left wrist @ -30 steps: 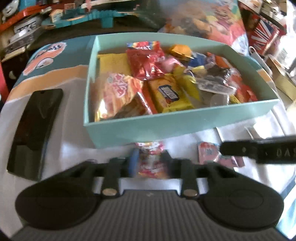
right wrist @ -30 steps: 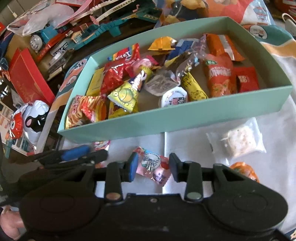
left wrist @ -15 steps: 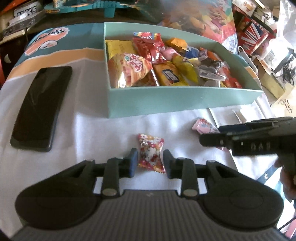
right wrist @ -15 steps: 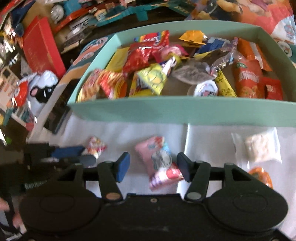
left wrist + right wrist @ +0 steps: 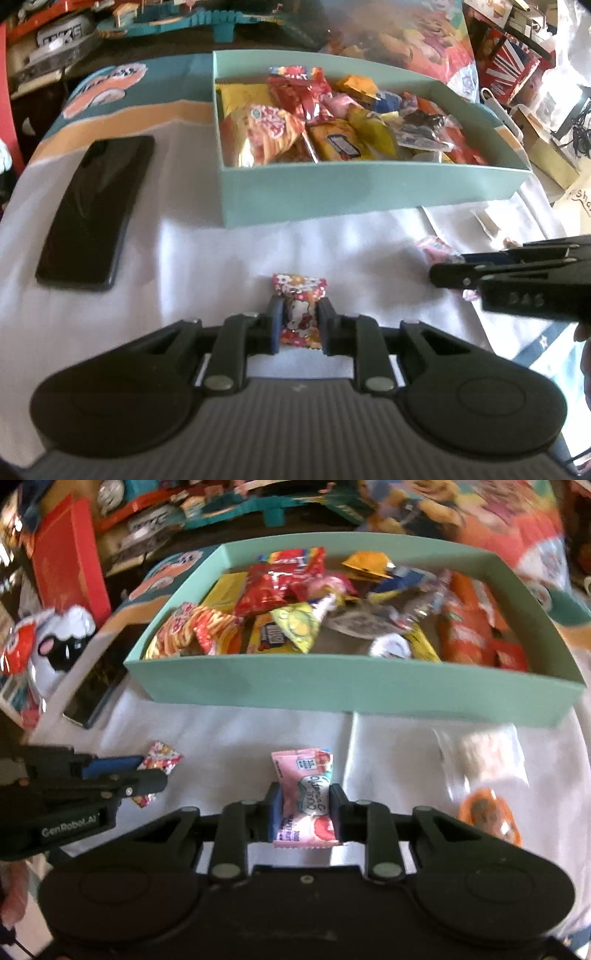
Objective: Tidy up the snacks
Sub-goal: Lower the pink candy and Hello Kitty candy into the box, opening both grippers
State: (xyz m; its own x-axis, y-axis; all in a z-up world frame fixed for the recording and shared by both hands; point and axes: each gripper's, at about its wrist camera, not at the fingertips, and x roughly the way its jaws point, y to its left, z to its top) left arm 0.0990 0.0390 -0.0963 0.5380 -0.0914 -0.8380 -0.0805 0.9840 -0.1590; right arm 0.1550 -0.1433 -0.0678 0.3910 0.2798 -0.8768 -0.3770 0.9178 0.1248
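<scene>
A teal box (image 5: 369,192) full of several snack packets stands on the white cloth. In front of it lies a small red-and-white candy (image 5: 299,286). My left gripper (image 5: 298,314) is closing, and its pads press on the candy's sides. To its right lies a pink packet (image 5: 301,766). My right gripper (image 5: 306,801) is closing on that packet, with both pads against it. Each gripper shows in the other's view: the right gripper (image 5: 443,271) at the right edge, the left gripper (image 5: 151,775) at the left edge with the candy (image 5: 162,757) in it. Both packets lie on the cloth.
A black phone (image 5: 96,210) lies left of the box. A clear bag with a white snack (image 5: 484,753) and an orange snack (image 5: 487,812) lie to the right on the cloth. Toys, a red box (image 5: 62,554) and printed bags crowd the area behind the teal box.
Both grippers drew back from the box, spread their jaws over the packets, then closed. The left now pinches the candy, the right the pink packet, which is turned upright.
</scene>
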